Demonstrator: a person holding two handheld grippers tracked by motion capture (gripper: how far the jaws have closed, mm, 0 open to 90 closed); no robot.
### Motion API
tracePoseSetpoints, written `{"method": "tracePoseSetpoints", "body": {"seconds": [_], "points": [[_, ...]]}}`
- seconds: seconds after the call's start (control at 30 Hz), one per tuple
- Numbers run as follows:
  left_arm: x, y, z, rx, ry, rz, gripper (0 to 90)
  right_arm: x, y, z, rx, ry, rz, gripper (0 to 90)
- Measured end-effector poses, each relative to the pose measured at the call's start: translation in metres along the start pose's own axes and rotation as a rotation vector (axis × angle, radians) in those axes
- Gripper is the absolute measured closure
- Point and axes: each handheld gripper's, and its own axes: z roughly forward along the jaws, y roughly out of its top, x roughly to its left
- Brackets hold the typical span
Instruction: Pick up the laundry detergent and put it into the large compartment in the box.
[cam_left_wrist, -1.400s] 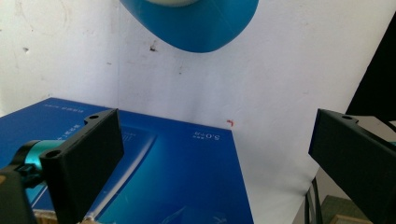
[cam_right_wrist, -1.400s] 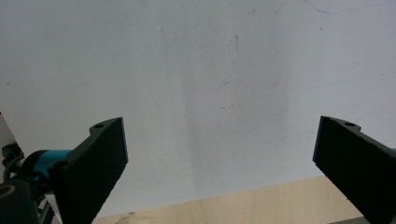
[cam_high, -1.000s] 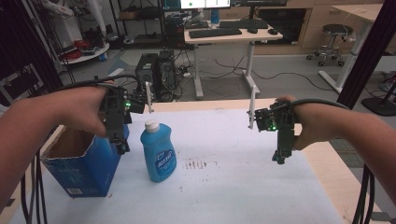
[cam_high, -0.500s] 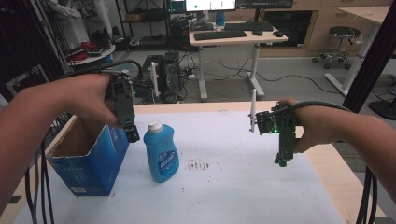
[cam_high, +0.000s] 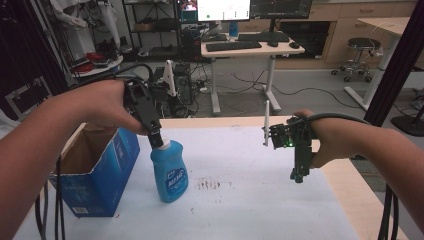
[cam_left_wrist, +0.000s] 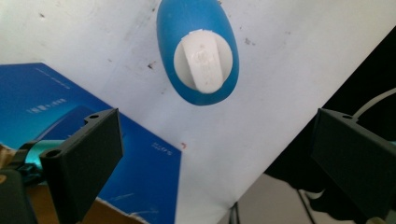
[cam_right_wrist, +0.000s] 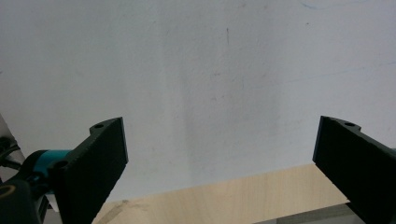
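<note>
Bottle (cam_left_wrist: 197, 51) cap between spread jaws

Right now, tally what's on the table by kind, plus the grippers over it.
Blue bottle with white cap: 1
Blue cardboard box, open top: 1
Handheld grippers, jaws open: 2, the left gripper above the bottle's cap, the right gripper over bare white table cover
Total: 4

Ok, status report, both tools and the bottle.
Left tool open, above blue bottle, not gripping. Right tool open, empty, over white table cover. Bottle upright beside blue box. Nothing in the way.
</note>
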Motion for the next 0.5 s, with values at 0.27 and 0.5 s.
{"method": "tracePoseSetpoints", "body": {"seconds": [0.27,0.5], "points": [[-0.003,0.011,0.011,0.006,0.001,-0.07,3.1,0.003,0.0,-0.003,-0.005,-0.005,0.0,2.1],[-0.005,0.019,0.021,-0.021,0.024,-0.072,3.0,0.004,0.0,-0.004,-0.007,-0.008,0.003,2.1]]}}
